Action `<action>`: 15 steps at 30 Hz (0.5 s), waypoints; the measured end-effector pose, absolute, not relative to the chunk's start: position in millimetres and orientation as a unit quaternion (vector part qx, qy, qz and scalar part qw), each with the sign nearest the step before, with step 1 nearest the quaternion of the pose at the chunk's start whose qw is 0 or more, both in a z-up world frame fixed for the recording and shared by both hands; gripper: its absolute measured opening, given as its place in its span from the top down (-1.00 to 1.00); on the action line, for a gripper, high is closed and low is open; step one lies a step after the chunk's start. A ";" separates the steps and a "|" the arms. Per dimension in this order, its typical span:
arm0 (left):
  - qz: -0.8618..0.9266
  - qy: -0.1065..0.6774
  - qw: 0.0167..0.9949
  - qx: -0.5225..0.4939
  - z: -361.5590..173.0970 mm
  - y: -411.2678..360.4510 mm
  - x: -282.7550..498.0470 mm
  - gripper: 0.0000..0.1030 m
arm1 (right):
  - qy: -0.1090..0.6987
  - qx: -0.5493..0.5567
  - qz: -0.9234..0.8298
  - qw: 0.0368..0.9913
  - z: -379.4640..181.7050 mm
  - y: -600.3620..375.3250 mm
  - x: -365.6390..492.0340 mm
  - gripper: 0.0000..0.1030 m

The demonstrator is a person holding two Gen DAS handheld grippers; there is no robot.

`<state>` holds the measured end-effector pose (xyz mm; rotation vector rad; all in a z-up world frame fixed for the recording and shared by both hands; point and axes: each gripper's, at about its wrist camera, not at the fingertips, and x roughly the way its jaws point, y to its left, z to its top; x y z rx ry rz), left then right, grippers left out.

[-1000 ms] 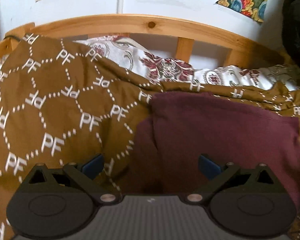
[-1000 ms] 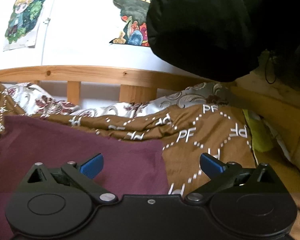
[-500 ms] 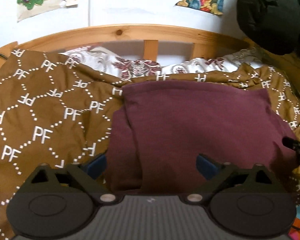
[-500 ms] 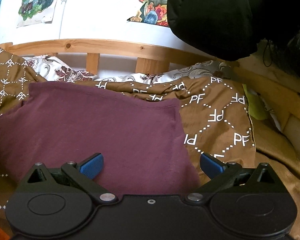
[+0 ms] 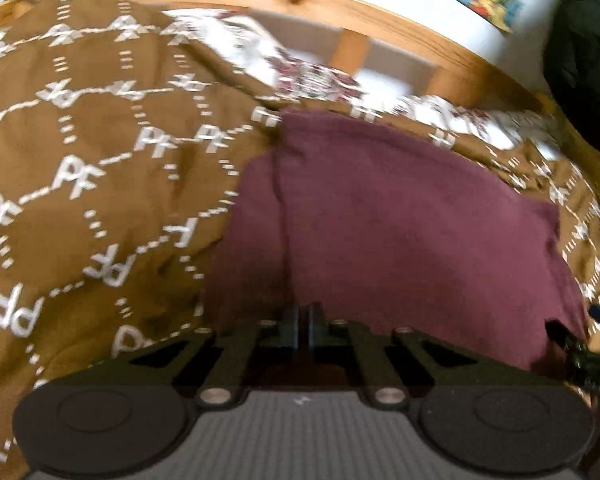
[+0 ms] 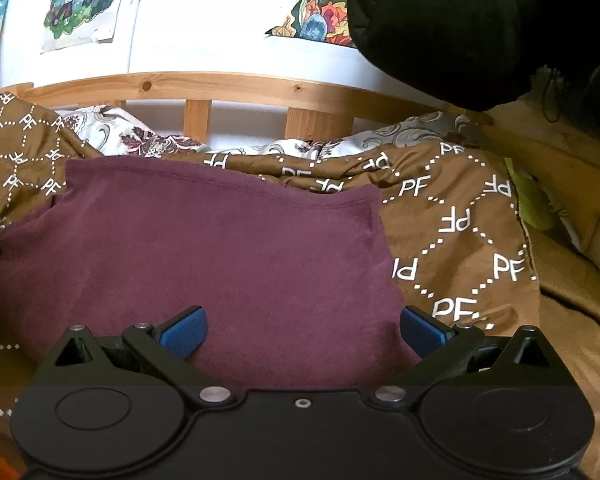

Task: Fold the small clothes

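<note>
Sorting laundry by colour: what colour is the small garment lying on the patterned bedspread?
Plain maroon garment, no print; clearest in the right wrist view.

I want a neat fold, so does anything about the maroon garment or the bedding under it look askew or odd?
Nothing is damaged or spilled. The maroon garment lies mostly flat, but its left edge is doubled over in a loose flap, and the brown patterned blanket under it is rumpled.

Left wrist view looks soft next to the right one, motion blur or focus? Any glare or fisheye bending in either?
Left wrist view: motion blur, the brown PF blanket print smears while the left hand-held gripper stays sharp. Right wrist view: crisp on the maroon garment, white wall bright but not blown out, black bag lacks detail. Both views: wooden bed rail bows from the fisheye.
</note>
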<state>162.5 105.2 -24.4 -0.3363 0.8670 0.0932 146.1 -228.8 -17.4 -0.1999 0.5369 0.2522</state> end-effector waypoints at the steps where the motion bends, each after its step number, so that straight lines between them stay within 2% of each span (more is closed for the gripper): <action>1: 0.054 0.415 0.893 -0.166 -24.5 107.3 159.0 0.95 | 0.262 -0.100 0.125 0.952 -18.4 -228.2 145.7 -0.99; 4: 0.063 0.412 0.891 -0.178 -28.5 108.1 149.5 0.95 | 0.250 -0.103 0.132 0.954 -17.3 -226.1 142.8 -0.99; 10: 0.067 0.415 0.897 -0.138 -26.8 95.8 150.6 0.90 | 0.239 -0.119 0.148 0.952 -17.7 -216.5 139.4 -0.99; 15: 0.076 0.422 0.892 -0.140 -24.9 94.7 154.6 0.64 | 0.235 -0.117 0.152 0.953 -17.7 -213.7 136.9 -0.99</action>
